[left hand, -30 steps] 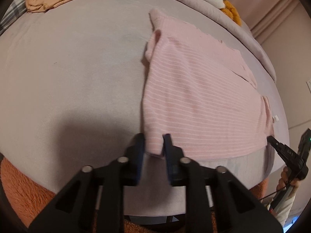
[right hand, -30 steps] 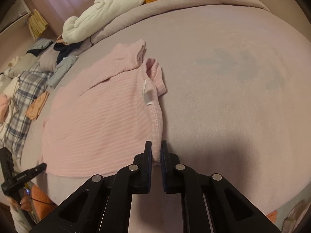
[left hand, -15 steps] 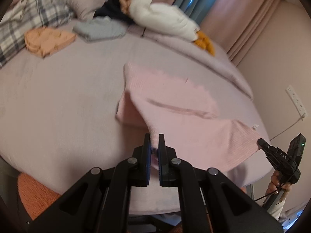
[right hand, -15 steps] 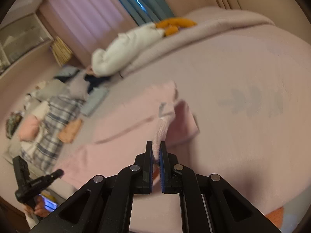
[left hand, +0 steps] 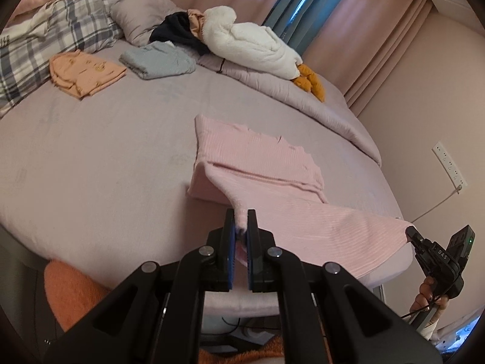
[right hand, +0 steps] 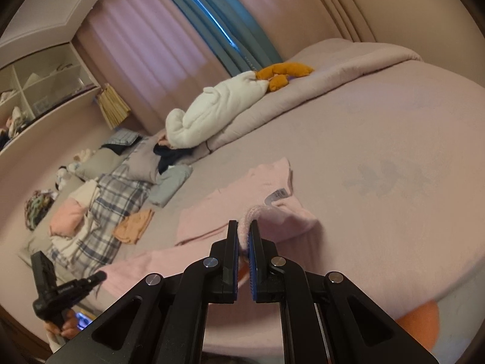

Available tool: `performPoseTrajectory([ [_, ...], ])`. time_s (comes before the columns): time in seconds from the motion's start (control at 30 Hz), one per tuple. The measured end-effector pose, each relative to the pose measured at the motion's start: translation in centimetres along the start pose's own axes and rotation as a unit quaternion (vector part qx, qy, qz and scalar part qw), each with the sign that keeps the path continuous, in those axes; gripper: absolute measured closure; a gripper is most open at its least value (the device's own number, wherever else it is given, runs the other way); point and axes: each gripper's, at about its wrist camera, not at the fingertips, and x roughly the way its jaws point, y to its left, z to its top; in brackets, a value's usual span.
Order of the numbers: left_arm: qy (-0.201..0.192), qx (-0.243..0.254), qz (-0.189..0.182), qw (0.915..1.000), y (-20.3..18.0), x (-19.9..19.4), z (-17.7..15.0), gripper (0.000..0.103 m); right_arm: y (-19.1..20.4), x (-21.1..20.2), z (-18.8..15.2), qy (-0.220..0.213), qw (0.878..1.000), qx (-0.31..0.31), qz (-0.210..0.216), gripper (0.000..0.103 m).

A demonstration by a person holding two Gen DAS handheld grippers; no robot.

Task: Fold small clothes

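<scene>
Pink striped top (left hand: 260, 163) on bed (left hand: 91, 157), near hem lifted, mid first fold by the look of it. Left gripper (left hand: 241, 230) & right gripper (right hand: 244, 236) each pinching a hem corner. Next, probably: carry both corners fwd evenly, lay hem over far edge.

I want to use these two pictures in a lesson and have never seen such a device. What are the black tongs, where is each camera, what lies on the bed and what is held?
No robot here: a person holds a two-finger tool in each hand, with a camera looking along the fingers. One picture comes from the left gripper, the other from the right gripper. Each is shut on a corner of the pink top, lifting its near edge off the bed. Further back lie a folded orange garment and a folded blue-grey garment.
</scene>
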Motion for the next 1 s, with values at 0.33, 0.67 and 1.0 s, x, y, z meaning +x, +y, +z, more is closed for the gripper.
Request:
performPoseTrajectory([
  [0.33, 0.015, -0.011, 0.003, 0.9998, 0.5, -1.0, -2.0, 0.098, 0.0, -0.8, -1.2, 0.013, 1.0, 0.008, -0.008, 0.095],
  [0.67, 0.029, -0.024, 0.006, 0.9993, 1.0, -1.4, -3.2, 0.098, -1.1, -1.5, -1.6, 0.016, 1.0, 0.02, -0.016, 0.095],
  [1.0, 0.033, -0.04, -0.003, 0.9986, 1.2, -0.9, -3.2, 0.098, -1.5, -1.1, -1.3, 0.017, 0.999, 0.025, -0.015, 0.095],
])
